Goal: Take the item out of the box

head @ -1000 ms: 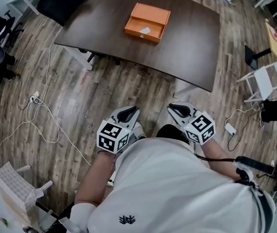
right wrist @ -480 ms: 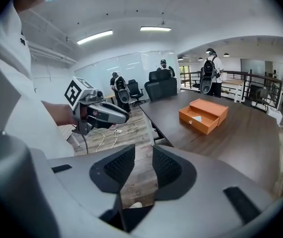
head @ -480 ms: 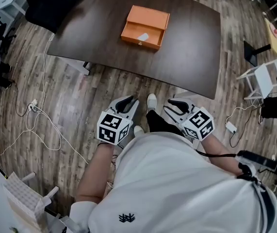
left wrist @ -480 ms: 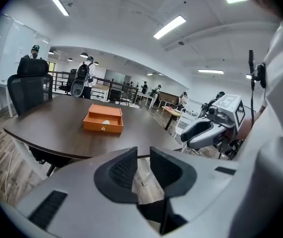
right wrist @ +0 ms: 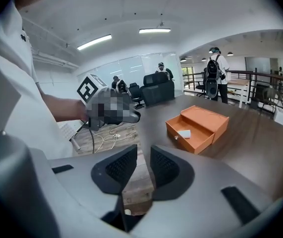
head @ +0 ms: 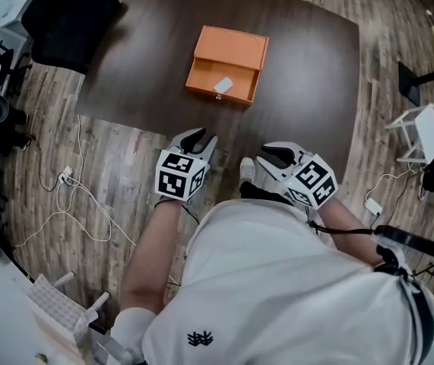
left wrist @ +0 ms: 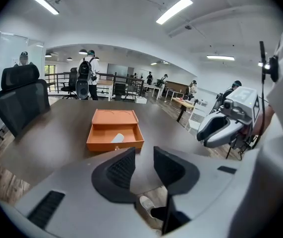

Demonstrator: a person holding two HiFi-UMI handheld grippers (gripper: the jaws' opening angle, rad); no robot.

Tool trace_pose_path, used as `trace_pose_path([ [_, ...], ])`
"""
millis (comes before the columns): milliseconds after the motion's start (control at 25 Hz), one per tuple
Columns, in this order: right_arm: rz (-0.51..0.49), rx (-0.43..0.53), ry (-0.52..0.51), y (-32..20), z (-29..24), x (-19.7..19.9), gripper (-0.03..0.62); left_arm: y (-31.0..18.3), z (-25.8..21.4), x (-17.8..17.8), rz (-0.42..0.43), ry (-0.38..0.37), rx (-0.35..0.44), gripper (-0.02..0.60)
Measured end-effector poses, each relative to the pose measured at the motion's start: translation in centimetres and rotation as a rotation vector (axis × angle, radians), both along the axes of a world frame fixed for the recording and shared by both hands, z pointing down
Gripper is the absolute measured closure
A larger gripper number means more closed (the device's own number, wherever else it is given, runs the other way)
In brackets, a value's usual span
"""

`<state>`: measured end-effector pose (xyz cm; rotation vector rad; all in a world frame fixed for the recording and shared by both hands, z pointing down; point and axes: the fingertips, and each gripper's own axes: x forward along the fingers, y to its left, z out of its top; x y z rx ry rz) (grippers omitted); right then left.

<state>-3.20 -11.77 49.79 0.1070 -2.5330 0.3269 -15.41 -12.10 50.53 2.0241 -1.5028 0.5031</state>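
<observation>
While the orange box [head: 230, 48] sits open on the dark table [head: 308, 67], a white item [head: 223, 86] lies in its tray. Left gripper [head: 199, 137]: jaws opening, empty. Right gripper [head: 271, 154]: jaws closing, empty. Both short of the box.

The person is wearing a white short-sleeved shirt [head: 277, 280] carrying a small dark emblem [head: 198, 340], and a white shoe [head: 248, 169]. A thin black cable [head: 342, 231] is running along the right forearm. The left gripper [head: 200, 137] and right gripper [head: 270, 155] are showing grey-white shells, black ribbed pads [left wrist: 121, 170] and black-and-white marker cubes [head: 180, 176]. The left's jaws are opening, the right's closing, both empty.
</observation>
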Motion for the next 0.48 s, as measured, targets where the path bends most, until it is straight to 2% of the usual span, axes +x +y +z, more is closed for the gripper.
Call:
trace_pose_path([
  [280, 0.013, -0.062, -0.002, -6.5, 2.2, 0.9, 0.52, -9.7, 3.6, -1.4, 0.033, -0.068, -0.104, 0.44],
  [480, 0.074, -0.089, -0.008, -8.3, 2.8, 1.2, 0.522, -14.3, 6.3, -2.8, 0.096, -0.117, -0.187, 0.436],
])
